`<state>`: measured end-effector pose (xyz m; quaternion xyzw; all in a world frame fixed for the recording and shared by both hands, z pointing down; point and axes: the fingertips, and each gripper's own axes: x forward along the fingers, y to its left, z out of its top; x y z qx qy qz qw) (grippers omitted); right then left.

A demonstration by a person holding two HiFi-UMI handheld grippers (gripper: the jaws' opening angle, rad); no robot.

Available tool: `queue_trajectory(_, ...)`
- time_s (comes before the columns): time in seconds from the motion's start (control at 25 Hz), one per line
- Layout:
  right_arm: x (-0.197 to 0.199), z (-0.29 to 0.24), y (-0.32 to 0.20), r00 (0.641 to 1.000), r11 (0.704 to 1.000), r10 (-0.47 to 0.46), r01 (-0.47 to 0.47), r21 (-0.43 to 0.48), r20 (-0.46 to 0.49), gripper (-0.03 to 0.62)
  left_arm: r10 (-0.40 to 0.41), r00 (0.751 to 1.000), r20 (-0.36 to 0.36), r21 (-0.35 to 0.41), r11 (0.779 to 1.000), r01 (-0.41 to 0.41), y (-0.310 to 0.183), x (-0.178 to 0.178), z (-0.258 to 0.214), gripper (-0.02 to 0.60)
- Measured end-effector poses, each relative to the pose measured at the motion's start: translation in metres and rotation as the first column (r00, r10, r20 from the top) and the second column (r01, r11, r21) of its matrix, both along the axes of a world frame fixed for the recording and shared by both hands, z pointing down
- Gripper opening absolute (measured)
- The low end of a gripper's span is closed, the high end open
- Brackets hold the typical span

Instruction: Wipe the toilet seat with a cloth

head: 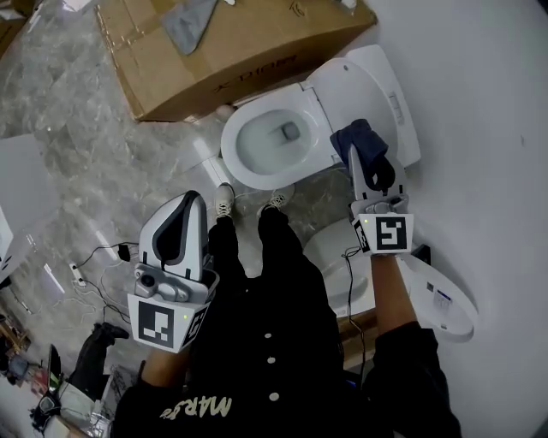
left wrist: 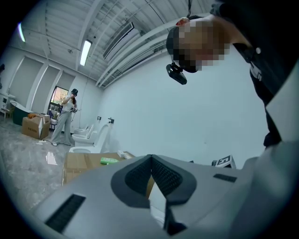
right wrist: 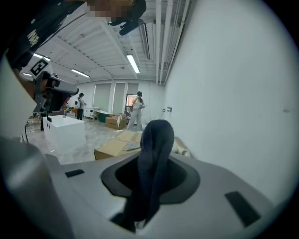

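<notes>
The right gripper [head: 354, 162] is clamped on a dark blue cloth [head: 366, 141] – its own view shows the fabric pinched between the jaws and bulging up past their tips in a rounded fold [right wrist: 156, 149]. From the head view, the cloth sits over the right side of the white toilet, where the toilet seat [head: 235, 154] meets the raised lid [head: 372, 81]; whether the fabric touches the seat cannot be told. The left gripper [head: 190, 205] is held well apart from the toilet, low beside the person's left leg, and its jaws are pressed together at the tips with nothing between them [left wrist: 151, 161]. The person stands at the front of the bowl in black trousers, both shoes [head: 224, 198] close to its base. Behind the toilet lies a large cardboard box [head: 248, 60] with a grey rag [head: 190, 24] on top. Thin cables [head: 94, 274] trail over the marbled floor [head: 68, 128] at the left – and another white toilet part [head: 445, 299] lies at the lower right.
</notes>
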<state>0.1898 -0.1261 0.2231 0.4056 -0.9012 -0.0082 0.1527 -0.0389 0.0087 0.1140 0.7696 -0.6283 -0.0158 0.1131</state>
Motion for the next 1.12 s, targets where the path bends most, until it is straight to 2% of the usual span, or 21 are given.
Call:
queue_trajectory(0.44,-0.034,0.099,-0.029,0.995,0.997,-0.064,0.060,-0.056,-0.073,0.103,-0.005,0.999,-0.054,-0.026,1.000,0.004,-0.006,0.005,0.057,0.011)
queue_trajectory(0.56,-0.039,0.131,-0.036,0.992,0.995,-0.070,0.062,-0.082,-0.101,0.103,-0.004,0.998,-0.060,-0.058,0.998,0.000,-0.009,0.010,0.078,0.011)
queue_trajectory(0.84,-0.048,0.199,-0.053,0.980,0.992,-0.087,0.069,-0.106,-0.179,0.103,0.008,0.996,-0.094,-0.094,0.995,-0.017,-0.012,0.018,0.121,0.011)
queue_trajectory(1.12,-0.063,0.258,-0.072,0.958,0.988,-0.126,0.096,-0.125,-0.257,0.103,0.009,0.995,-0.099,-0.124,0.992,-0.022,-0.022,0.010,0.155,0.011)
